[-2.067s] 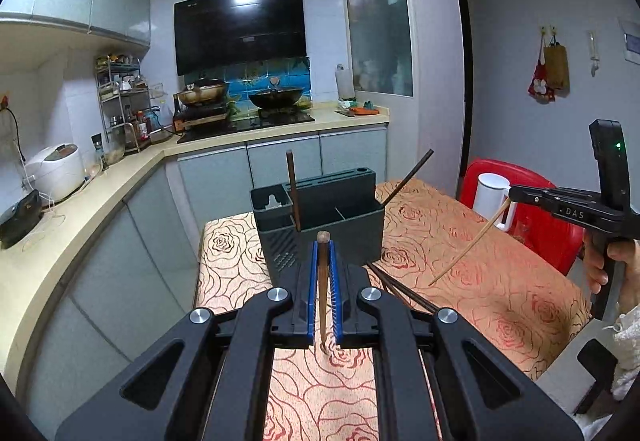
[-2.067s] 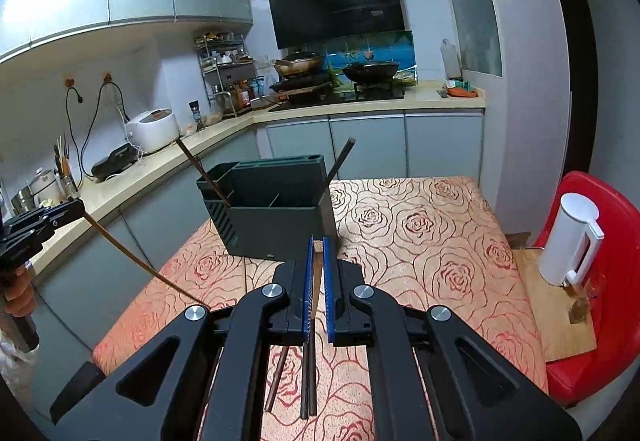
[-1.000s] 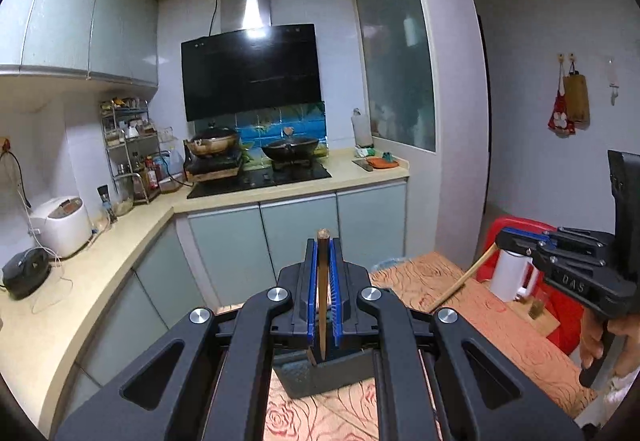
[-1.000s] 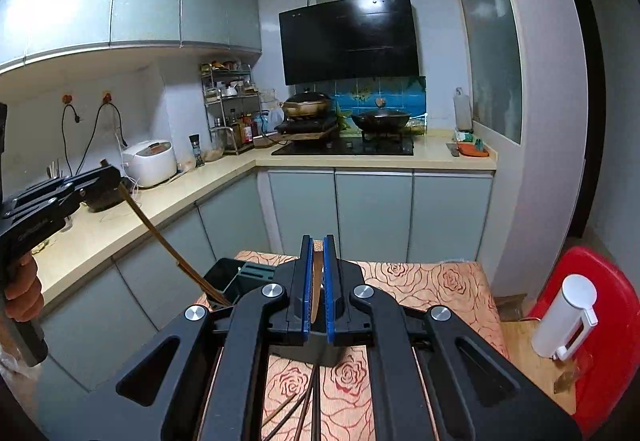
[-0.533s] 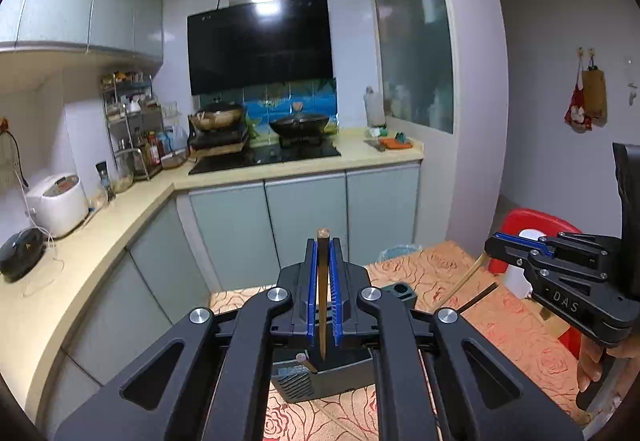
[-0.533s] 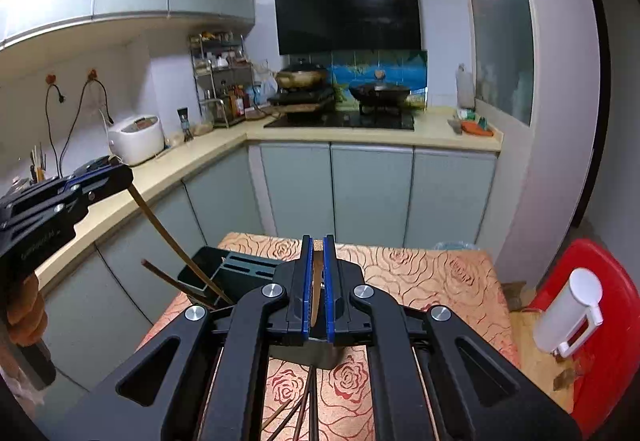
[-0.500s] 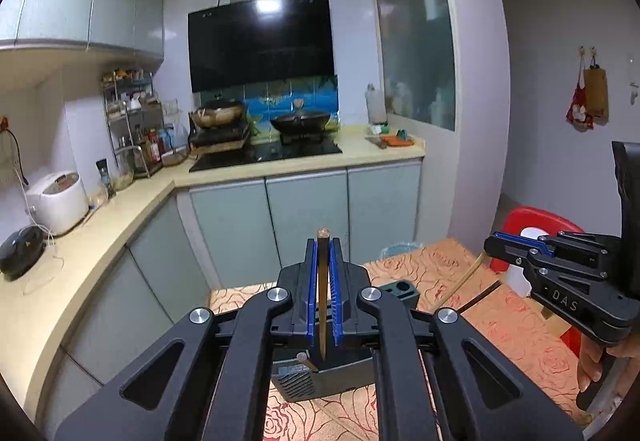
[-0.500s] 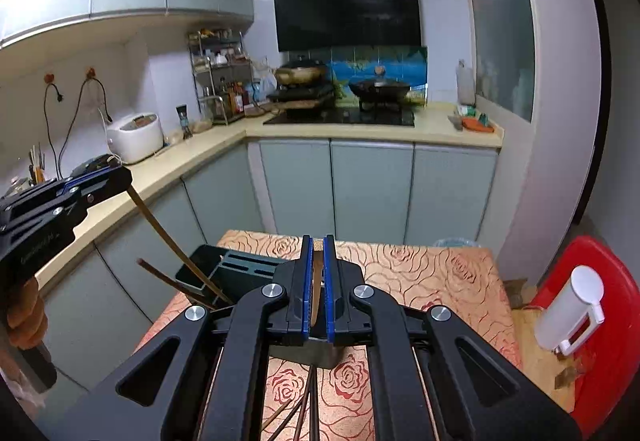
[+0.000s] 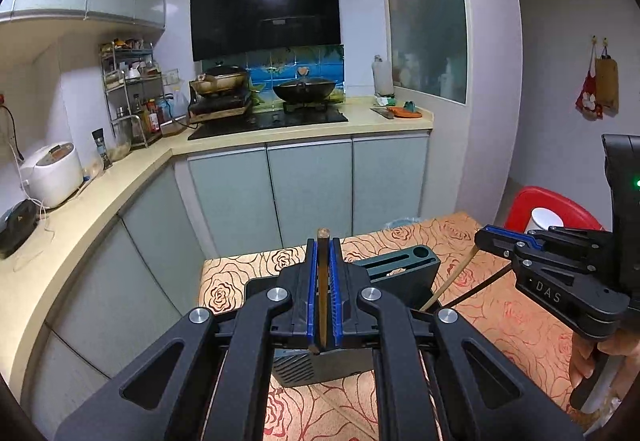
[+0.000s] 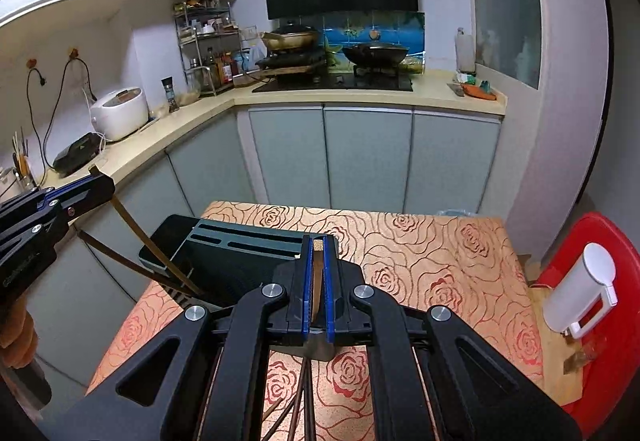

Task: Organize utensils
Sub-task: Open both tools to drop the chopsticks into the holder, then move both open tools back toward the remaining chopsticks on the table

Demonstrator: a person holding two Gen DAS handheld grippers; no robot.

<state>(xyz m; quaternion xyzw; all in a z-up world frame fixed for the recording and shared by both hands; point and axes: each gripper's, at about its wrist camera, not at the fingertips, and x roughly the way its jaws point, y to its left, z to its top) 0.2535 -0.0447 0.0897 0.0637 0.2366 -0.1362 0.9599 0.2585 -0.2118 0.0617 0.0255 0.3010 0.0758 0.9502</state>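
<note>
Left gripper (image 9: 323,293): its blue pads (image 9: 312,293) are pressing together on 1 brown chopstick (image 9: 322,281), which is standing upright between them; in the right wrist view this chopstick is slanting down into the open left compartment of the utensil holder (image 10: 240,261).
Right gripper (image 10: 318,281): its jaws are likewise pinching 1 light wooden chopstick (image 10: 317,273), whose pale square end is showing above the pads; in the left wrist view the stick is angling down toward the holder's right side, its tip hidden behind the left gripper.
Writing: "DAS" is showing in pale letters on the side of the right gripper, seen from the left wrist view; nothing else is reading clearly.
Utensil holder: dark teal, slotted on top, sitting on the rose-patterned tablecloth (image 10: 420,261), with 1 darker stick already leaning in its left compartment.
Loose chopsticks (image 10: 296,409): several dark ones are lying on the cloth, below the right gripper.
Beyond: a white kettle (image 10: 584,289) is resting on a red chair.
</note>
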